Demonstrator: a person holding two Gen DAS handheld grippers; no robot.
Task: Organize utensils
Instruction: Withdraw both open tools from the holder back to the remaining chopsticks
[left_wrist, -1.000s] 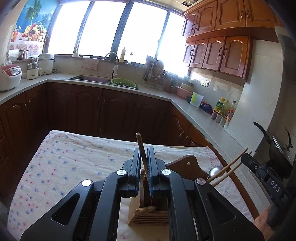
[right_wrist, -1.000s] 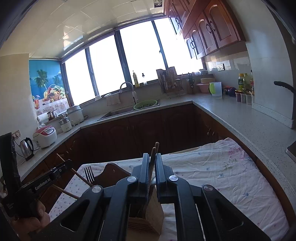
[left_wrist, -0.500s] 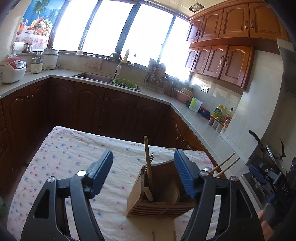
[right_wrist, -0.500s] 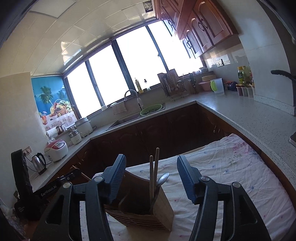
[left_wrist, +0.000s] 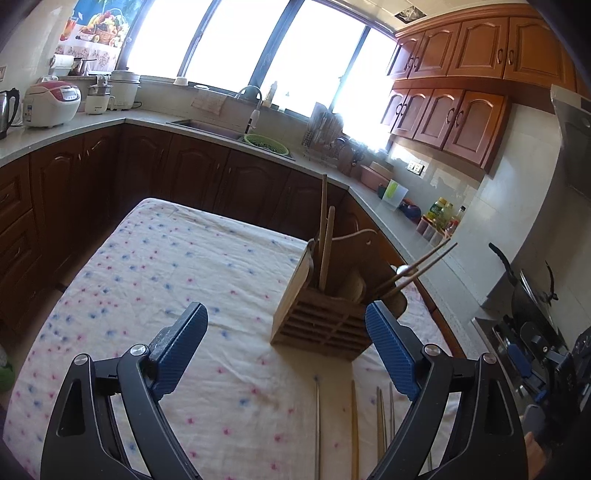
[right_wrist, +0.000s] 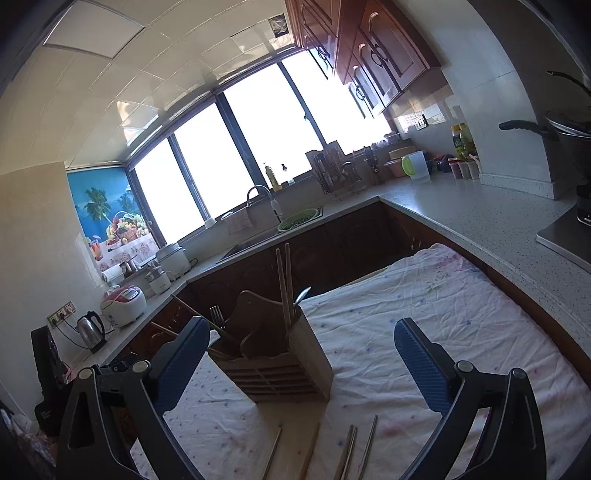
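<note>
A wooden utensil holder (left_wrist: 321, 321) stands on the floral tablecloth (left_wrist: 166, 280). It also shows in the right wrist view (right_wrist: 280, 369). Wooden chopsticks (left_wrist: 325, 240) stand upright in it, and another pair (left_wrist: 421, 266) leans out to the right beside a spoon (left_wrist: 400, 269). A fork (right_wrist: 216, 315) sticks up in it in the right wrist view. Several chopsticks and thin utensils (left_wrist: 352, 424) lie flat on the cloth in front of the holder. My left gripper (left_wrist: 286, 350) is open and empty, short of the holder. My right gripper (right_wrist: 301, 363) is open and empty too.
Dark wooden cabinets and a grey counter (left_wrist: 406, 225) run behind and to the right of the table. A sink with a green colander (left_wrist: 266, 142) is at the back. A pan (left_wrist: 517, 280) sits on the stove at right. The other gripper's body shows at far right (left_wrist: 546, 365).
Both grippers were shut on upright chopsticks in the holder a second ago. They opened, let go, and pulled back and up, leaving the chopsticks standing in the holder.
</note>
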